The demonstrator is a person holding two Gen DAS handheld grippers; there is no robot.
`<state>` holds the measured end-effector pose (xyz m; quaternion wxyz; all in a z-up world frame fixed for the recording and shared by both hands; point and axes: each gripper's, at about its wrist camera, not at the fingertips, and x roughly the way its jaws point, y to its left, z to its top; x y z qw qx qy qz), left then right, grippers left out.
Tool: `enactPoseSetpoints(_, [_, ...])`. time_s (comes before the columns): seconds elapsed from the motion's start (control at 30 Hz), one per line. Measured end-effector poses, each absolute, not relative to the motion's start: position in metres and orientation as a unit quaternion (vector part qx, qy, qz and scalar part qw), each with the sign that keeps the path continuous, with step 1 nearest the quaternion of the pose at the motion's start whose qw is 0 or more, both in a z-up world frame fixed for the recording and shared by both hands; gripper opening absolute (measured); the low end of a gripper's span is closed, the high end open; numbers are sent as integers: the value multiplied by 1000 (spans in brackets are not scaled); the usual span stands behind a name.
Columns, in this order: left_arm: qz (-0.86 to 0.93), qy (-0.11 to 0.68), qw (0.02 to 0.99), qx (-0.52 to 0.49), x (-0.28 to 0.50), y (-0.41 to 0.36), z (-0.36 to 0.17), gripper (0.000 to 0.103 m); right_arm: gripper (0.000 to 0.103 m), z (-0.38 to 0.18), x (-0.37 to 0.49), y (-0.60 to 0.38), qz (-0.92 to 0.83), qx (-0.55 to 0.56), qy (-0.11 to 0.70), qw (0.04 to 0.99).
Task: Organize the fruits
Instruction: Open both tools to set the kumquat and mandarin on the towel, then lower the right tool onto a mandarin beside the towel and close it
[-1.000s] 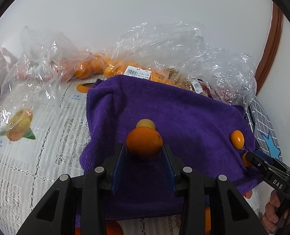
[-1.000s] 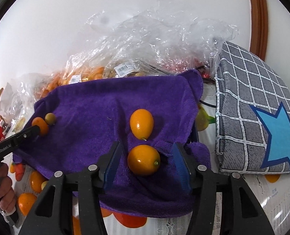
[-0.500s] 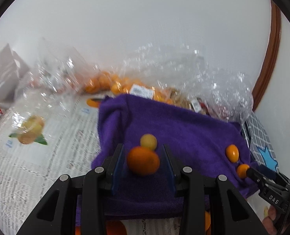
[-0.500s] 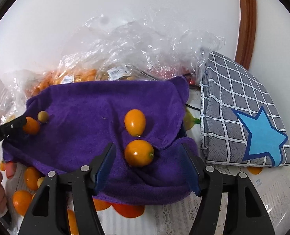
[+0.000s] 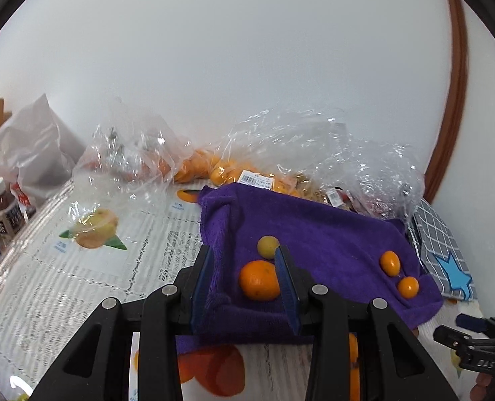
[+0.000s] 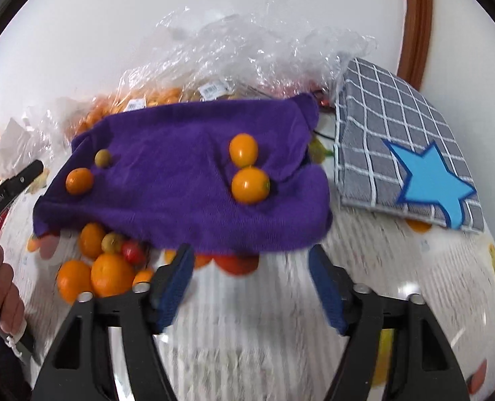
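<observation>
On the table [image 6: 247,317], fruit is being carried by a purple towel [image 6: 180,180]; the left gripper [image 5: 244,280] is being held released around an orange [image 5: 259,280], the right gripper [image 6: 247,287] being opened, empty.

Checked star cushion [image 6: 394,140], drink bottle [image 5: 5,214]

Your two black grabbers with blue pads

Your left gripper [image 5: 244,287] and right gripper [image 6: 251,287] have black plastic arms, blue finger pads [image 5: 285,280] and round silver screws [image 5: 170,289]. White letters are printed on their sides. Your hand [image 6: 0,287] wraps a black handle.
</observation>
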<state>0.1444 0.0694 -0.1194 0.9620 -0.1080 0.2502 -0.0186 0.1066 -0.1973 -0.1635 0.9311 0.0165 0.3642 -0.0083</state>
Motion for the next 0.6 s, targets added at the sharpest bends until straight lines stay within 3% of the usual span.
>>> enactPoseSetpoints(0.13, [-25,262,961,-87,134,67,-122,36,88,-162,83,-195,-14,6,371,928])
enactPoseSetpoints(0.33, [-32,267,960,-72,126,64,-123,36,88,-159,62,-205,-17,25,390,920])
enactPoseSetpoints(0.6, [-35,293,952,-81,126,68,-129,36,88,-163,43,-200,29,37,349,936])
